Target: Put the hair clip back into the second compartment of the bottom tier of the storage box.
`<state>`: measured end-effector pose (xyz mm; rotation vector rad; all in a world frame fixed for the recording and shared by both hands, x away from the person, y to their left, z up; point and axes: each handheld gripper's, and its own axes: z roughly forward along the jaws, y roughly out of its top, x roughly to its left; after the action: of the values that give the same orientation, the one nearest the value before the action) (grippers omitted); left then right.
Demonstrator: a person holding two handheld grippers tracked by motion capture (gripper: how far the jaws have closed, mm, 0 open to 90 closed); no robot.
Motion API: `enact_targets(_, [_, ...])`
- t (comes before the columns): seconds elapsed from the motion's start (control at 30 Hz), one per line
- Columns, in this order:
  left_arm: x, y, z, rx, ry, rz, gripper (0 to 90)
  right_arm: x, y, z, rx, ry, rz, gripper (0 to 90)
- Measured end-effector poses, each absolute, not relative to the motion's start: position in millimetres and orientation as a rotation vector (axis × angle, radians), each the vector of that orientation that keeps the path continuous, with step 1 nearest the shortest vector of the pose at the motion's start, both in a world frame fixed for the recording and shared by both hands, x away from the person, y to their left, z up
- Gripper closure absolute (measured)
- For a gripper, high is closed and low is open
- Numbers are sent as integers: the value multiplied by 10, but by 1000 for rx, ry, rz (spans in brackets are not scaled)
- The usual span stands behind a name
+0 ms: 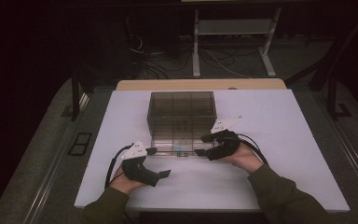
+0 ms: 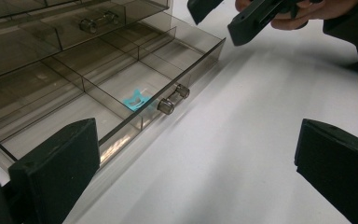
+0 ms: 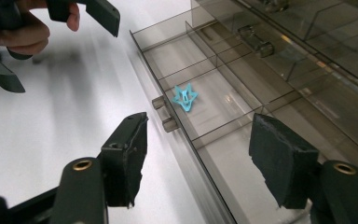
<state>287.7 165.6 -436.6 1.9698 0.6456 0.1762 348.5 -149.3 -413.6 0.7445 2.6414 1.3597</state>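
A smoky clear drawer box (image 1: 182, 106) stands mid-table with its bottom drawer (image 1: 168, 142) pulled out. A small blue star-shaped piece (image 1: 182, 150) (image 2: 136, 101) (image 3: 184, 97) lies in a front compartment, just behind the drawer's two-knob handle (image 2: 172, 99) (image 3: 164, 113). My left gripper (image 1: 159, 162) (image 2: 196, 177) is open at the drawer's front left corner, holding nothing. At the front right corner my right gripper (image 1: 202, 145) (image 3: 203, 161) is open; one jaw hangs over the drawer and the other outside its front wall.
The white table top (image 1: 279, 154) has free room on both sides of the box and in front of it. A wooden edge (image 1: 200, 84) runs along the back. Behind it are a desk frame (image 1: 233, 28) and floor cables (image 1: 154, 60).
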Motion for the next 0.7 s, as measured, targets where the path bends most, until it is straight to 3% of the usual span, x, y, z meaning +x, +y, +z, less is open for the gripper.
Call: enact_targets(0.7, [2878, 1673, -4380, 1966, 652, 167, 0, 3309, -1874, -4176, 843, 2525, 1349, 273])
